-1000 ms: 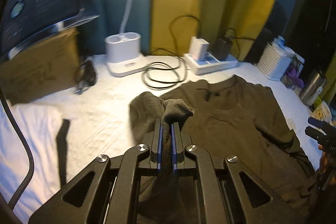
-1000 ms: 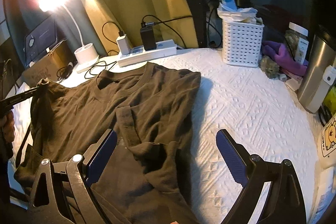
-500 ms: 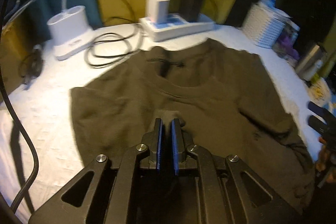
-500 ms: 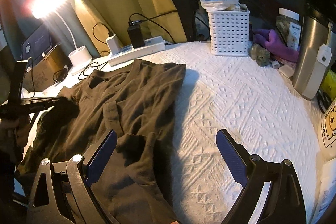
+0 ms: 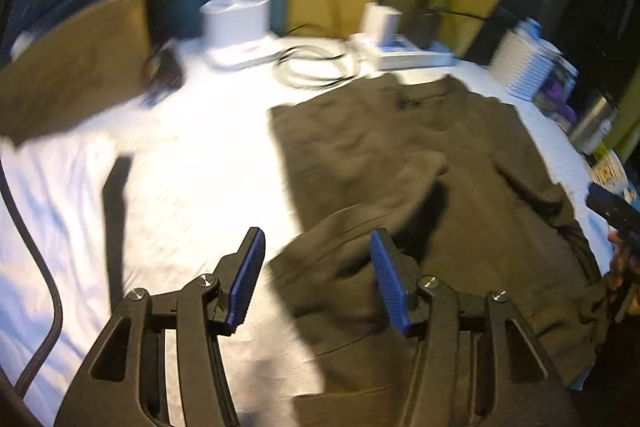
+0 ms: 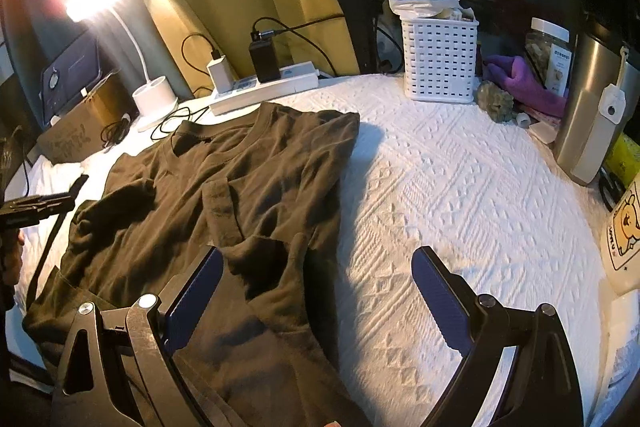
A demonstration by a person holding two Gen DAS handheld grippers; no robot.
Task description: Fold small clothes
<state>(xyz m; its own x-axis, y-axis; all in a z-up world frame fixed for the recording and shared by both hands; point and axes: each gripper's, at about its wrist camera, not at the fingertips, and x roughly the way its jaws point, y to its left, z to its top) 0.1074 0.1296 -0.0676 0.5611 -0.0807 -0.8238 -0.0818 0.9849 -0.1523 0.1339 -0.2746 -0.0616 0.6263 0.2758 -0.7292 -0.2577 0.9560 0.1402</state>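
Left claw (image 5: 316,277) opening over the shirt (image 6: 240,187), both sleeves folded in; right claw (image 6: 316,301) open, empty; body unfolded.

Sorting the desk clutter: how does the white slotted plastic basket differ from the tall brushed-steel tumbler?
The white slotted plastic basket is boxy and perforated, stuffed with packets; the tall brushed-steel tumbler is smooth, solid-walled and taller. The basket stands farther back; the tumbler nearer the right edge. Both stand upright.
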